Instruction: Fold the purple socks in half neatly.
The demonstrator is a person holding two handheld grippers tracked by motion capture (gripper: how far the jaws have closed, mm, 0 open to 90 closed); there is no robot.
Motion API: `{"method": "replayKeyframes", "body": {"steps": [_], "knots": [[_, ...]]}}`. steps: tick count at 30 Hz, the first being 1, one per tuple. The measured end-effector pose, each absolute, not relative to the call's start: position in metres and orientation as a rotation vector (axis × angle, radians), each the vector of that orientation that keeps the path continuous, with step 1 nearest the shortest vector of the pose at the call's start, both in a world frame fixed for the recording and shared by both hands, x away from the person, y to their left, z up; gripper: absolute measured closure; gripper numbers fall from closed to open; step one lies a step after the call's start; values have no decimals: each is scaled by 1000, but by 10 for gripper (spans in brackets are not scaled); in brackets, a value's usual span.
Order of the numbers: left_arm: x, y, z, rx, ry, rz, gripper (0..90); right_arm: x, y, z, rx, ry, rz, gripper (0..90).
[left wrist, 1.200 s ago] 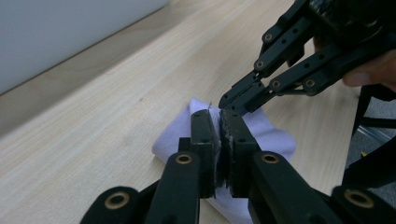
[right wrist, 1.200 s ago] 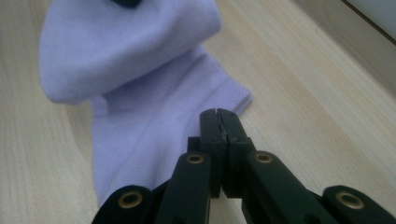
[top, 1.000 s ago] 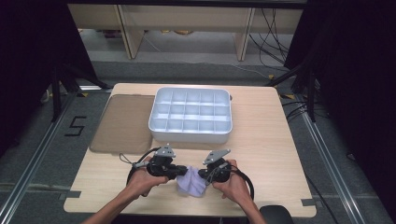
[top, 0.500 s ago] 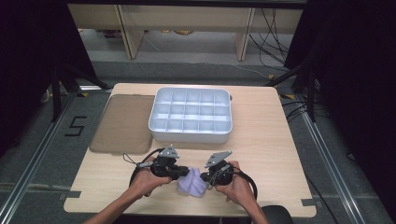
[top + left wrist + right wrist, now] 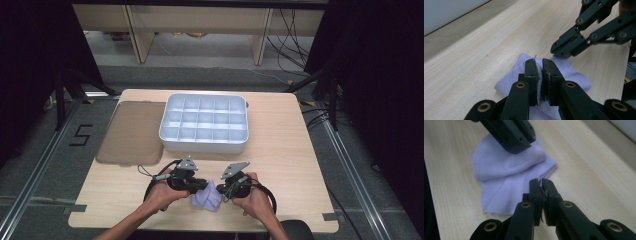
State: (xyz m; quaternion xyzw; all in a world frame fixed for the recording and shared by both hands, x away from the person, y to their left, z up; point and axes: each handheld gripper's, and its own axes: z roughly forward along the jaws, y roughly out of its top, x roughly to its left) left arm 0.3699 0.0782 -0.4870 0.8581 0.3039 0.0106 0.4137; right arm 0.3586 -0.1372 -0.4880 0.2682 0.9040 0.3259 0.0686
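Work: I am handling a lilac sock [image 5: 206,197] at the near edge of the table [image 5: 280,150], both grippers low on it; my guess is I'm folding it before it goes into a tray cell.

Left gripper [image 5: 539,61]: jaws drawn nearly together, a narrow slit between them. They sit over the sock's upper fold, but I cannot tell whether any cloth is pinched.

Right gripper [image 5: 540,180]: clenched, jaws almost touching. A thin edge seems to lie in the slit, though I cannot tell if it is sock fabric. The tips sit at the sock's right margin.

Sock: directly under the left tips and just left of the right tips, lying flat and doubled over, layers showing at the corner nearest the right gripper. It lies between the two so each can work one side.

Tray [image 5: 204,123]: white, divided into cells, ahead of both grippers and well apart from the sock, so there is working room in front of it.

Lid [image 5: 132,132]: brown, flat, ahead and left of the left gripper, beside the tray, which keeps the cells open.

Risk: with jaws this tight, a lift could drag one layer and undo the fold.
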Motion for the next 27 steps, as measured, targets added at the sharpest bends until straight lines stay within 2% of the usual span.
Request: {"method": "replayKeyframes", "body": {"steps": [8, 15, 20, 23, 27], "knots": [[368, 74, -487, 2137, 757, -5, 766, 354, -152, -481, 869, 2689, 985, 865], [370, 69, -484, 2066, 752, -71, 577, 351, -159, -482, 871, 2661, 1025, 856], [370, 76, -473, 1991, 718, -103, 521, 350, -161, -479, 865, 2638, 1037, 849], [371, 90, -465, 1968, 701, -69, 549, 351, -164, -475, 876, 2640, 1037, 849], [371, 111, -469, 2018, 722, -8, 682, 352, -163, -473, 836, 2606, 1105, 849]]}}
